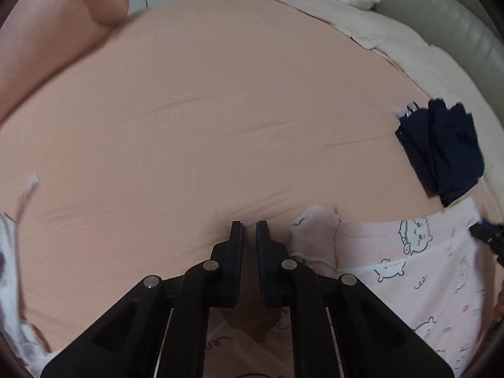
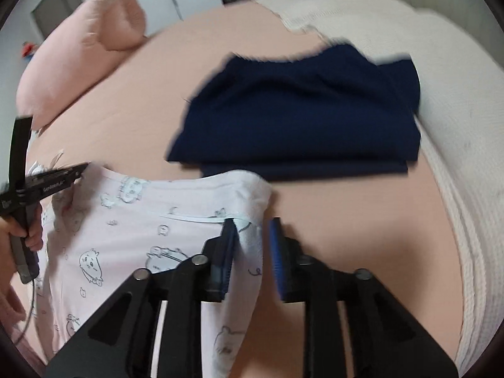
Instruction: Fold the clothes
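**Desk:** Left wrist view, what have you got?

**Operator:** My left tongs [image 1: 249, 224] hang over the peach bed sheet [image 1: 220, 110], blades nearly together with a thin gap and nothing between them. The pink cartoon-print garment [image 1: 409, 267] lies just to their right; a folded navy garment [image 1: 447, 151] sits farther right.

**Desk:** And the right wrist view?

**Operator:** My right tongs [image 2: 252, 223] stand partly spread, straddling the pink garment's [image 2: 132, 226] raised right-hand edge, one pad touching it, not pinching. I judge it light, soft and floppy, likely to sag and slip; I'd pinch at the piped hem corners.
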A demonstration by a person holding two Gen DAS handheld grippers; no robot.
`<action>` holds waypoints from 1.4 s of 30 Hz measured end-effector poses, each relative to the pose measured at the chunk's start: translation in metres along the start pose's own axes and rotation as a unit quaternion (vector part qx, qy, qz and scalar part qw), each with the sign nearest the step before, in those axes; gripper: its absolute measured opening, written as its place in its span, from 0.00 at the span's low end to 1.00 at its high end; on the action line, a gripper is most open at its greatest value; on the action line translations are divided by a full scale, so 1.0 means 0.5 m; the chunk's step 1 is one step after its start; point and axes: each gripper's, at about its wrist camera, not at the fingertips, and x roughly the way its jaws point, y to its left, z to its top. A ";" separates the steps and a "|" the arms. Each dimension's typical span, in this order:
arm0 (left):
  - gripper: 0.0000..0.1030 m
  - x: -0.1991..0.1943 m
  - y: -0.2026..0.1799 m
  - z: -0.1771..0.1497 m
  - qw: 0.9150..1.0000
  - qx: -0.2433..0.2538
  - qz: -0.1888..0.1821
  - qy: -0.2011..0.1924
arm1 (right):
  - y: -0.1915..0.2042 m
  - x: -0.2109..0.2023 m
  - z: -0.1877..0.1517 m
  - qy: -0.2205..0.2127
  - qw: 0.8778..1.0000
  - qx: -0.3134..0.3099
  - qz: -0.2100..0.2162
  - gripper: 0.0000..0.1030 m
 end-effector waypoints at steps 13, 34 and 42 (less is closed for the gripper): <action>0.09 -0.003 -0.057 -0.015 0.997 0.071 0.021 -0.005 | 0.029 0.048 0.000 0.056 0.997 -0.047 -0.008 0.27; 0.11 -0.233 -0.057 -0.362 0.996 -0.040 -0.042 0.064 | 0.270 -0.098 -0.258 0.092 0.985 -0.089 0.114 0.30; 0.11 -0.320 -0.072 -0.549 0.993 -0.069 -0.013 0.100 | 0.363 -0.127 -0.418 0.115 0.979 -0.153 0.070 0.30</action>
